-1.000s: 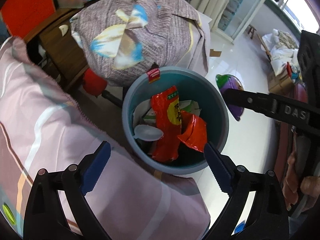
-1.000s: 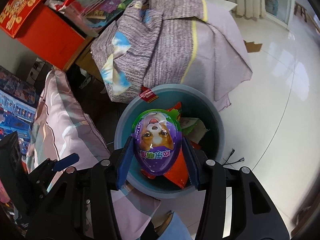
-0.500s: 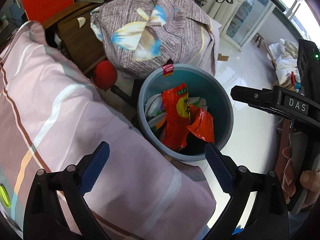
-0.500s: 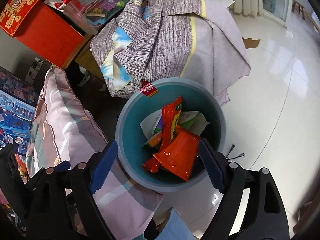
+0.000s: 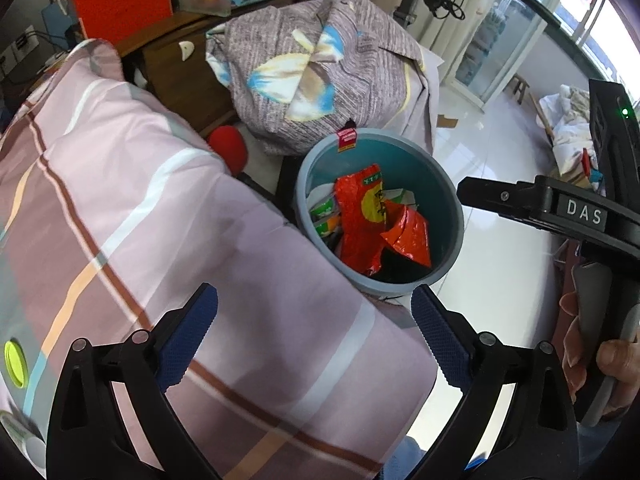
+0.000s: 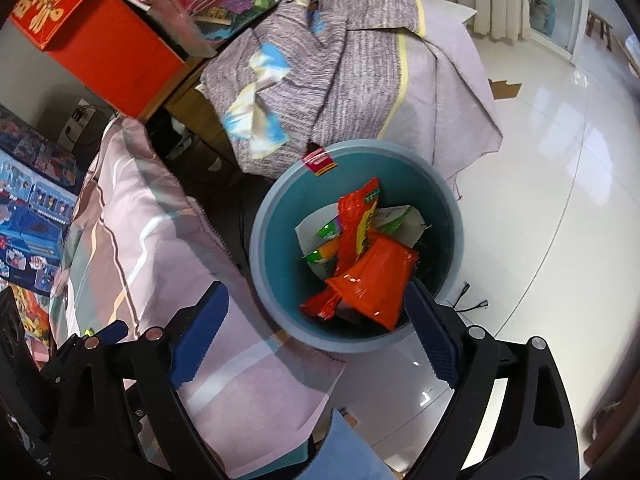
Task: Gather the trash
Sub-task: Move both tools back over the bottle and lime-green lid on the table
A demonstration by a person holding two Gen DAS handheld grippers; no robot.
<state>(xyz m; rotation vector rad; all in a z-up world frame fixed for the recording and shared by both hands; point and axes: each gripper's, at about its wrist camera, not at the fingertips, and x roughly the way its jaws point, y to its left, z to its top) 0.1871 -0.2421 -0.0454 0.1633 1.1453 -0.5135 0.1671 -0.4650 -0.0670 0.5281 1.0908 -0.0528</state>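
A blue-grey trash bin [image 5: 448, 184] stands on the white floor beside the bed; it also shows in the right wrist view [image 6: 264, 240]. It holds red snack wrappers [image 5: 360, 216] [image 6: 372, 280] and green-white packets [image 6: 324, 232]. My left gripper [image 5: 316, 332] is open and empty above the pink striped quilt [image 5: 120, 200], short of the bin. My right gripper [image 6: 316, 332] is open and empty, just above the bin's near rim. The purple egg-shaped toy pack is not visible.
A chair draped in grey-purple cloth [image 5: 320, 64] [image 6: 352, 64] stands behind the bin. A red box [image 6: 100, 36] and clutter sit on a wooden desk. A red ball [image 5: 228, 148] lies by the bed. A green disc [image 5: 14, 364] lies on the quilt.
My right gripper opened and the purple egg pack it held is gone from view. My left gripper drew back from the bin over the quilt.
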